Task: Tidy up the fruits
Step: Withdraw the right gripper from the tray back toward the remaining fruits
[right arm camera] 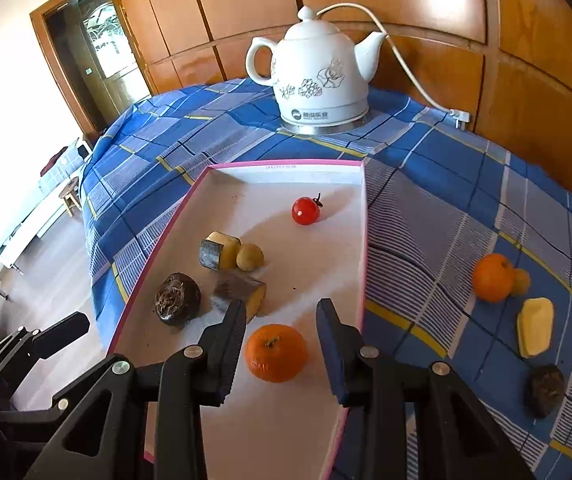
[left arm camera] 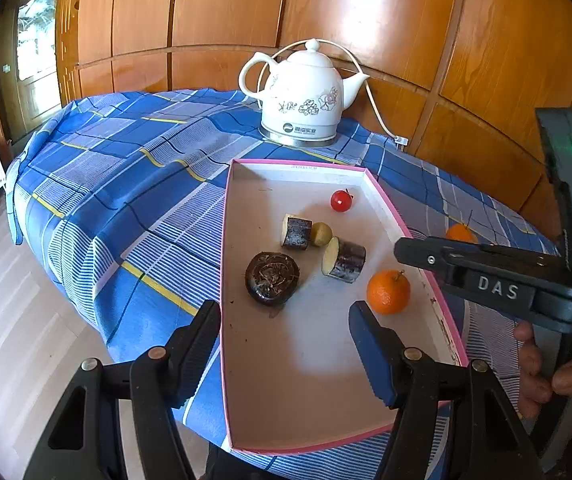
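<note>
Six things already sit inside the pink-edged tray (right arm camera: 205, 176): a small red tomato (right arm camera: 305, 211), a round yellow-green fruit (right arm camera: 249, 257), two cut chunks with dark skin (right arm camera: 218, 251), a dark round lump (right arm camera: 176, 299), and an orange (right arm camera: 275, 353) at the tray's near end. The tray rests on a counter (right arm camera: 426, 216) under a blue checked cloth.

The right claw (right arm camera: 279, 350) is spread wide, with the orange sitting between its two fingers. I cannot tell if the fingers touch it. The left claw (left arm camera: 286, 346) is spread wide too, holding nothing, and hangs over the tray's near end.

More fruit waits outside the tray, off its right side: another orange (right arm camera: 492, 278), a little yellow fruit tucked behind it, a pale yellow piece (right arm camera: 535, 332), and a second dark lump (right arm camera: 546, 390).

What could go wrong? I think the orange could roll if a finger bumps it, since it is round. The white kettle (right arm camera: 318, 76) and its cord (right arm camera: 410, 72) stand past the tray's far end, so a big swing could catch them.

Both claws' fingers cover part of the tray floor. The little yellow fruit is mostly hidden.
</note>
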The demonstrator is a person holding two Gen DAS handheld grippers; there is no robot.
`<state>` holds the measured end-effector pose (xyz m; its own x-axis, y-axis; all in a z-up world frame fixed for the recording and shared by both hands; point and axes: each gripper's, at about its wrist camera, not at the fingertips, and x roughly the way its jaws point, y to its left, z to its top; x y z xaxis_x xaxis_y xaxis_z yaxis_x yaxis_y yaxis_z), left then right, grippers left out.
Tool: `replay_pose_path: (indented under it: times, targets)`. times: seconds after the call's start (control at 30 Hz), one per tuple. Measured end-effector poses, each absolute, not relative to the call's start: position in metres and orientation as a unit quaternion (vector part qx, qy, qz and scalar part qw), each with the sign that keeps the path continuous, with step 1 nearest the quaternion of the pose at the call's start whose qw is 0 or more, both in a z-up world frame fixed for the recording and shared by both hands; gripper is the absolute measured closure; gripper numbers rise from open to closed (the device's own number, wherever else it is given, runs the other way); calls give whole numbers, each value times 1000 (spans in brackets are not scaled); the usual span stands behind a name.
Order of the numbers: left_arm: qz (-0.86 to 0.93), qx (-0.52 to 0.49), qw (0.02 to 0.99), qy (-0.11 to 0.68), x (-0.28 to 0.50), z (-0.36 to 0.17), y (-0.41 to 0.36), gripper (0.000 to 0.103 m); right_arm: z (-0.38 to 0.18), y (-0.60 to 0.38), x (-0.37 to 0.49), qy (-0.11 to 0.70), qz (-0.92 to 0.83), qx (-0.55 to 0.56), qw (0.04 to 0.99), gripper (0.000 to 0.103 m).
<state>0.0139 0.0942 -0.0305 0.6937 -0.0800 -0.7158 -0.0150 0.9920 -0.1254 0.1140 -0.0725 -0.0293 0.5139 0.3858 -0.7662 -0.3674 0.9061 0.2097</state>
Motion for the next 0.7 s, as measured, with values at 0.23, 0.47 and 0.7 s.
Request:
replay_pose_path:
  times: [0.23, 0.47, 0.7]
  targets:
    - [-9, -47, 925, 376, 10, -25, 91, 36, -23, -79, 99, 425, 202, 2, 882, 66]
    - [-6, -32, 931, 364, 8, -21, 87, 36, -22, -81, 87, 413, 196, -14, 889, 66]
    - [-2, -17, 937, 350, 4, -16, 84, 36, -15, -89, 73, 395, 184, -16, 900, 66]
